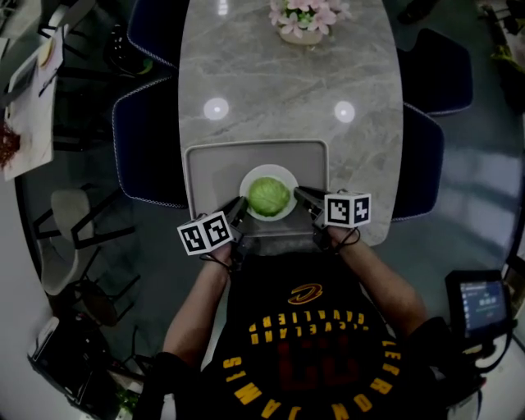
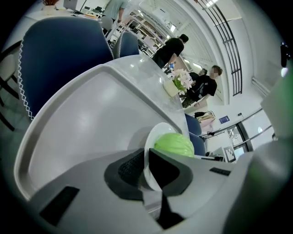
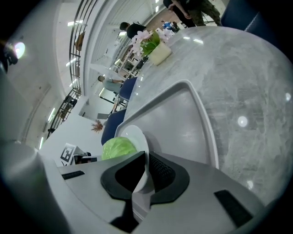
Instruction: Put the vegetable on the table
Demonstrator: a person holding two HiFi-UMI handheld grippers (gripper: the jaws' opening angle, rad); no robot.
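Note:
A round green cabbage (image 1: 268, 195) sits on a white plate (image 1: 284, 173), which lies on a grey tray (image 1: 205, 168) at the near end of the marble table (image 1: 279, 90). My left gripper (image 1: 240, 207) is at the plate's left rim and my right gripper (image 1: 300, 196) at its right rim. In the left gripper view the plate's edge (image 2: 157, 133) runs between the two dark pads, with the cabbage (image 2: 174, 144) just beyond. The right gripper view shows the same: the plate rim (image 3: 135, 135) is clamped between the pads, the cabbage (image 3: 118, 148) to the left.
A pot of pink flowers (image 1: 305, 18) stands at the table's far end. Dark blue chairs (image 1: 148, 148) flank the table on both sides. The tray's raised rim (image 3: 206, 119) surrounds the plate. People stand in the background of both gripper views.

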